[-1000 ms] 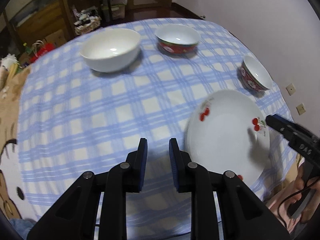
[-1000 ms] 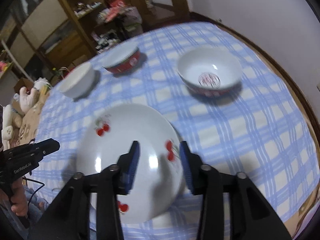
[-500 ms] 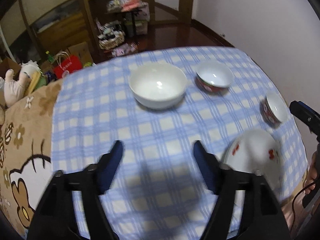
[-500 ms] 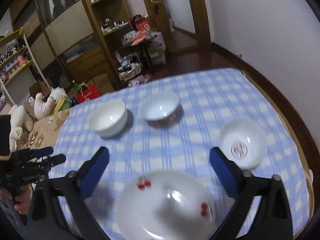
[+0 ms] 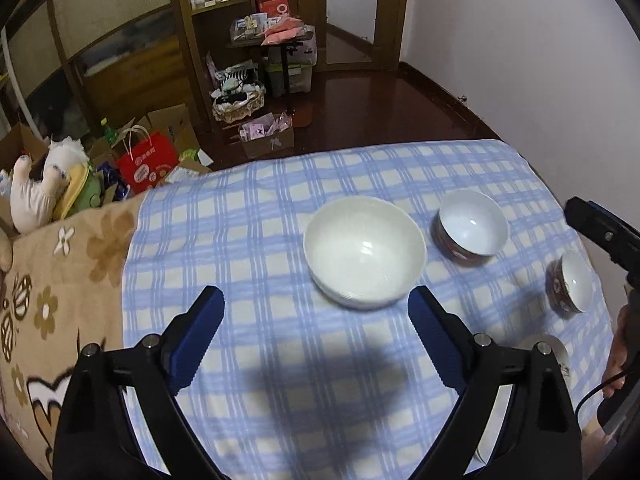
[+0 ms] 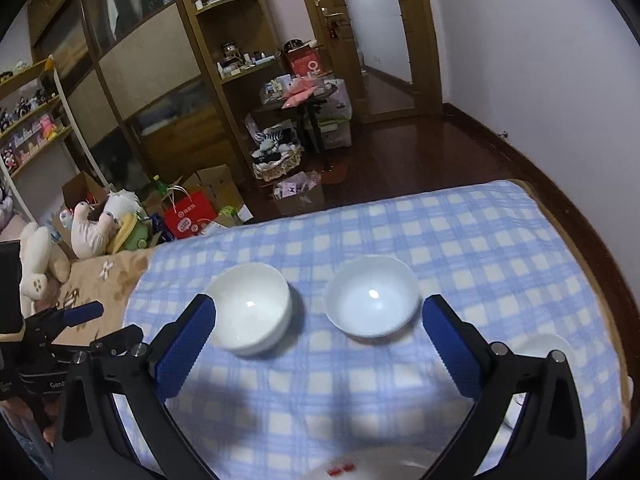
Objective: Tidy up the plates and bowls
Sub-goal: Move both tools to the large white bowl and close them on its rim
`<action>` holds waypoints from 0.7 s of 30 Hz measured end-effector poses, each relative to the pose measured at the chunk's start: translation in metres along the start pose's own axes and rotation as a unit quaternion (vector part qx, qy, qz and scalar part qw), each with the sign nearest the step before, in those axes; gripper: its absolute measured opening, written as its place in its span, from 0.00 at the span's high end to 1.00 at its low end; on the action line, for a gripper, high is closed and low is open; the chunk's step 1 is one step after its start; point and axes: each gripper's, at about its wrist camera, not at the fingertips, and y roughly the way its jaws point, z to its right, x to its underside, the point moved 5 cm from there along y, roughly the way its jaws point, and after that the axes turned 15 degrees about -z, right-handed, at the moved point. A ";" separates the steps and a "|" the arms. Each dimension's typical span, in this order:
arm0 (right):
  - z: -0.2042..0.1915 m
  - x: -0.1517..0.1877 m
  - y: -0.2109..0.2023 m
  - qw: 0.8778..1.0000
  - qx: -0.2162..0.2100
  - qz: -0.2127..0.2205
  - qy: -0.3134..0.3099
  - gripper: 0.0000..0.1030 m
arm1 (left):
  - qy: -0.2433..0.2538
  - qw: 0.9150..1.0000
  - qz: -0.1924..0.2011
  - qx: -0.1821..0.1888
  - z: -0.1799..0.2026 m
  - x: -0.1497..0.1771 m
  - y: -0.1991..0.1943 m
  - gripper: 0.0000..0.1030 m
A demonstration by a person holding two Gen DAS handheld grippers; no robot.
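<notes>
A big white bowl [image 5: 364, 252] stands mid-table on the blue checked cloth [image 5: 260, 240]. To its right are a red bowl with a white inside [image 5: 472, 228] and a smaller red bowl [image 5: 570, 284]. My left gripper [image 5: 315, 294] hovers in front of the white bowl, its jaws opening with nothing between them. My right gripper [image 6: 319, 300] stands wide open and empty above the cloth, short of the white bowl [image 6: 250, 312] and the red bowl [image 6: 372, 296]. The cherry plate [image 6: 372, 468] lies below it at the near edge, mostly hidden.
A brown flowered blanket [image 5: 60, 272] covers the table's left part. A white wall runs along the right side. Beyond the far edge are wooden shelves, boxes, a red bag [image 5: 150, 164] and soft toys. A person's hand [image 5: 618, 356] holds the right gripper's handle.
Both grippers have opened wide and drawn back and up from the cherry plate, which stays on the cloth. The bowls now sit further up the table in both views.
</notes>
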 end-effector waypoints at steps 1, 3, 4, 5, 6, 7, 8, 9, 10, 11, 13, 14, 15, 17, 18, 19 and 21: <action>-0.004 -0.003 0.008 1.000 -0.001 -0.005 -0.003 0.00 | 0.002 1.000 0.004 -0.006 -0.001 -0.004 0.002 0.11; -0.011 -0.008 0.021 1.000 -0.004 -0.011 -0.015 0.00 | -0.003 1.000 0.014 -0.012 -0.004 -0.011 0.008 0.11; -0.014 -0.010 0.028 1.000 -0.004 -0.013 -0.022 0.00 | -0.008 1.000 0.015 -0.004 -0.007 -0.014 0.013 0.11; -0.019 -0.011 0.035 0.999 0.000 -0.017 -0.031 0.00 | -0.017 1.000 0.015 0.009 -0.009 -0.016 0.019 0.11; -0.022 -0.012 0.041 0.999 0.002 -0.019 -0.037 0.00 | -0.024 0.999 0.015 0.018 -0.011 -0.018 0.023 0.11; -0.025 -0.012 0.049 0.999 0.006 -0.023 -0.044 0.00 | -0.029 0.999 0.012 0.025 -0.012 -0.021 0.029 0.11; -0.027 -0.013 0.057 0.998 0.008 -0.028 -0.049 0.00 | -0.033 0.999 0.008 0.026 -0.014 -0.023 0.037 0.11; -0.029 -0.013 0.066 0.998 0.007 -0.035 -0.053 0.00 | -0.036 0.999 0.003 0.026 -0.015 -0.026 0.045 0.11; -0.030 -0.013 0.072 0.998 0.007 -0.042 -0.055 0.00 | -0.038 0.999 -0.001 0.027 -0.016 -0.026 0.051 0.11; -0.032 -0.013 0.080 0.997 0.007 -0.049 -0.056 0.00 | -0.039 0.999 -0.009 0.030 -0.016 -0.028 0.061 0.11; -0.033 -0.014 0.094 0.996 0.004 -0.062 -0.058 0.08 | -0.040 0.999 -0.023 0.030 -0.017 -0.028 0.076 0.11; -0.033 -0.014 0.100 0.996 0.001 -0.067 -0.059 0.09 | -0.040 0.998 -0.028 0.029 -0.017 -0.029 0.083 0.11; -0.034 -0.015 0.108 0.995 -0.005 -0.075 -0.059 0.10 | -0.041 0.998 -0.035 0.030 -0.017 -0.029 0.091 0.11; -0.036 -0.015 0.119 0.994 -0.028 -0.087 -0.056 0.15 | -0.042 0.997 -0.046 0.034 -0.017 -0.028 0.103 0.11; -0.037 -0.016 0.124 0.994 -0.033 -0.092 -0.057 0.19 | -0.043 0.997 -0.053 0.034 -0.017 -0.028 0.109 0.11; -0.038 -0.017 0.128 0.993 -0.031 -0.095 -0.059 0.20 | -0.043 0.997 -0.058 0.034 -0.018 -0.027 0.115 0.11; -0.040 -0.017 0.137 0.993 -0.021 -0.097 -0.069 0.21 | -0.047 0.996 -0.064 0.032 -0.020 -0.027 0.123 0.11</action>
